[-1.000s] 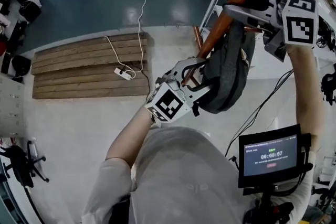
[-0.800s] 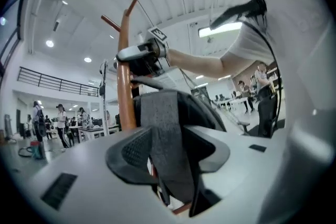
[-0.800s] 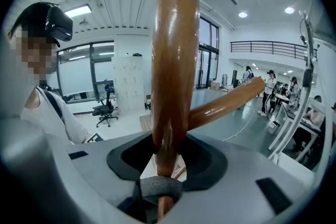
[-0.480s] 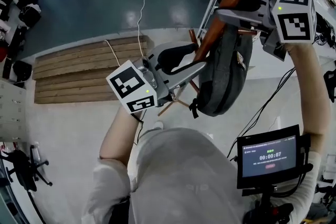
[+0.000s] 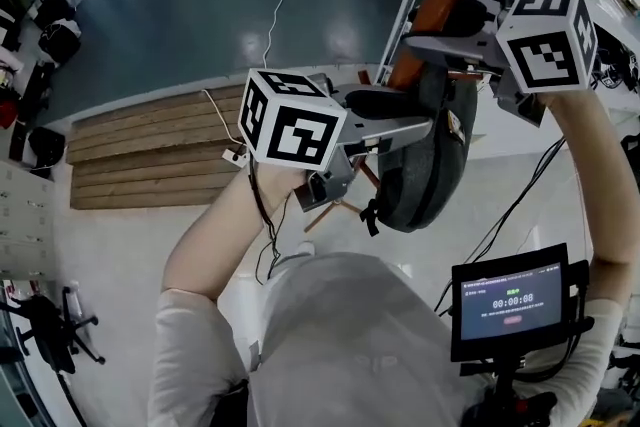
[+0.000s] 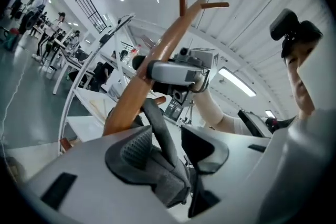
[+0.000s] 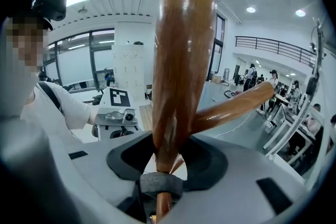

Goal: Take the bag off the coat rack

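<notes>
Pinching the strap [image 6: 159, 126] in the left hand-held gripper [image 6: 169, 150], jaws having just closed partway onto it. Runs up and away from the pads toward the coat rack pole [image 6: 131, 97], so probably calls for a lift up and off. Hangs just beyond and below that gripper, against the pole: grey backpack [image 5: 425, 170], whole only in the head view. Clamps the pole higher up with the right hand-held gripper [image 7: 169, 157], plain only in its own view; lies farther from the backpack than the left.
</notes>
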Demonstrator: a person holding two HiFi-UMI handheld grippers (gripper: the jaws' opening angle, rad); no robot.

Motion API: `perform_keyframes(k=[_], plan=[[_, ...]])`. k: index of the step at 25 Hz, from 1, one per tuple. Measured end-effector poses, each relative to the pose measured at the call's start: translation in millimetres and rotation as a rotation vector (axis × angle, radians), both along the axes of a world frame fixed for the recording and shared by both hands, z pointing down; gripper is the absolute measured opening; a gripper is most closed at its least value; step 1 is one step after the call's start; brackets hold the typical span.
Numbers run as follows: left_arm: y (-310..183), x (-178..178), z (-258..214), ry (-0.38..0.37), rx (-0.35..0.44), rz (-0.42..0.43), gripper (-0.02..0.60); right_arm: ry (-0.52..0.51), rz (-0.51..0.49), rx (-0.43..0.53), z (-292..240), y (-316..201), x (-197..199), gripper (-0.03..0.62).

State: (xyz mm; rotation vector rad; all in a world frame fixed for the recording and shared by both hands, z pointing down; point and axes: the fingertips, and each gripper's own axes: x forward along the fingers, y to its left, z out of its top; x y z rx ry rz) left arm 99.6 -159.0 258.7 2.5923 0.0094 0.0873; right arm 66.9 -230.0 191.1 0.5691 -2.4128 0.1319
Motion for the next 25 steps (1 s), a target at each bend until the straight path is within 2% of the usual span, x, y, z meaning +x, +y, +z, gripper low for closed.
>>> perform_keyframes(k=[2,5,8,12,14,17,19,21,25], plan=[[-7.1,-3.6,-1.3,-0.001,-0.032,-0.016,0.166,0.0,-0.013,-0.003,-2.6,2.6,-4.7,0.169],[-5.3,-1.1,-8.5,0.028,-0.097,0.024,0.166,0.009,-0.02,0.004,-4.5,5.6,-13.2,0.169],[-5.5,7.4,-8.0,-0.016,-0.08,0.03,0.166,0.022,-0.005,0.009,-3.9,4.3,-14.6,0.169],[-4.8,13.6,-5.0,-0.095,-0.007,0.026,0.164,0.012,0.017,-0.003,-5.6,3.3,-11.5,0.169],[-8.4,17.2,-5.1,-0.108,-0.026,0.012,0.12,0.02,0.024,-0.01,-5.4,2.4,-9.4,0.169],[-9.6,19.7,-6.3,-0.07,-0.163,0.041,0.06,0.04,0.023,-0.024,-1.8,3.5,-10.7,0.169],[-8.7,20.4,-4.3,-0.052,-0.242,0.057,0.046,0.05,0.02,-0.034,0.7,4.8,-12.1,0.169],[-8.2,21.7,-5.2,-0.032,-0.285,0.057,0.043,0.046,0.021,-0.047,1.2,4.8,-12.5,0.169],[-5.4,23.8,-15.6,0.089,-0.319,0.084,0.041,0.036,0.021,-0.058,1.8,5.7,-16.1,0.169]])
